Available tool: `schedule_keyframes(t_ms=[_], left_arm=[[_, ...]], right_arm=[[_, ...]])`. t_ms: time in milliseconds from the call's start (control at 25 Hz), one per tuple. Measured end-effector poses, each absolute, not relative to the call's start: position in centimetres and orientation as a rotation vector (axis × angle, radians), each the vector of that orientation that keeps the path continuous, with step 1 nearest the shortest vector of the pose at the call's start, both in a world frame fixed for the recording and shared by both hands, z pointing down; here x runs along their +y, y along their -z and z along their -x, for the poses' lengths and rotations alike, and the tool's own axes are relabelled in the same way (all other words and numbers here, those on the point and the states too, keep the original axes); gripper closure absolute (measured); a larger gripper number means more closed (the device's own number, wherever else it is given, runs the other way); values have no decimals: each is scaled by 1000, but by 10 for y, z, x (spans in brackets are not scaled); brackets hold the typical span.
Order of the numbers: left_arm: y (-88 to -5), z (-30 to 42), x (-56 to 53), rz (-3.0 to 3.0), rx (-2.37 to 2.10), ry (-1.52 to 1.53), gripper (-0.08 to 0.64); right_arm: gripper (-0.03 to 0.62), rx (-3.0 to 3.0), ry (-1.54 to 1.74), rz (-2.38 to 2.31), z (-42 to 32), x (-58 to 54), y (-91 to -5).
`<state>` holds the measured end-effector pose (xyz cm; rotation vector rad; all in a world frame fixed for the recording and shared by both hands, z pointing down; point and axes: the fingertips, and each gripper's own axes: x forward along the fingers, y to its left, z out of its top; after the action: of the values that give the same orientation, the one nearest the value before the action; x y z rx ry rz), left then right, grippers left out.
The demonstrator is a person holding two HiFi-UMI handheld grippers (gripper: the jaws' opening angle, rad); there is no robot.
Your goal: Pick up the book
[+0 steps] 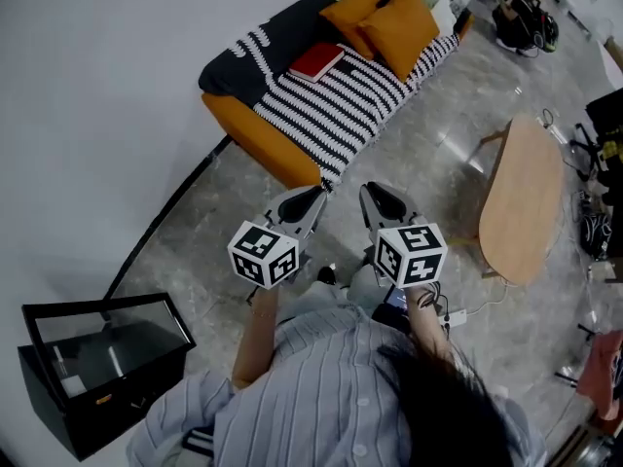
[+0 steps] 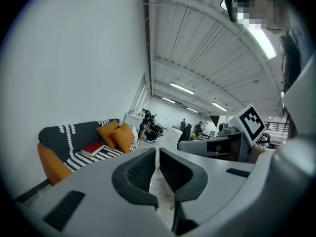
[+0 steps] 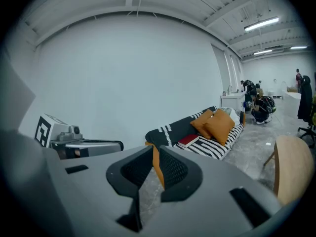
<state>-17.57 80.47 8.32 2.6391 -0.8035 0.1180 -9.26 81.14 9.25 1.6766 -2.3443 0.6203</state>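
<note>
- A black case [image 1: 97, 368] stands on the floor at the far left, close to the white wall.
- The left gripper [image 1: 304, 202] is held in the air above the floor; its jaws are together with nothing between them; it points toward the near end of the sofa [image 1: 255, 132].
- The sofa is orange under a black-and-white striped throw; the red book [image 1: 316, 62] lies flat on its seat, just beside 2 orange cushions [image 1: 394, 22], well apart from both grippers.
- The right gripper [image 1: 378, 200] is just beside the left one; its jaws are also together and empty.
- A light wooden table [image 1: 526, 197] stands on the floor at the right.
</note>
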Motion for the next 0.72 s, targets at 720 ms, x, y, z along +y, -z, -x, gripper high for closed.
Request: schedule_keyframes(t_ms=[720], left_arm=[[-106,121,686,-2529,-944,-143,546]], right_arm=[[541,-2360,-669,-1564,15,686,-118]])
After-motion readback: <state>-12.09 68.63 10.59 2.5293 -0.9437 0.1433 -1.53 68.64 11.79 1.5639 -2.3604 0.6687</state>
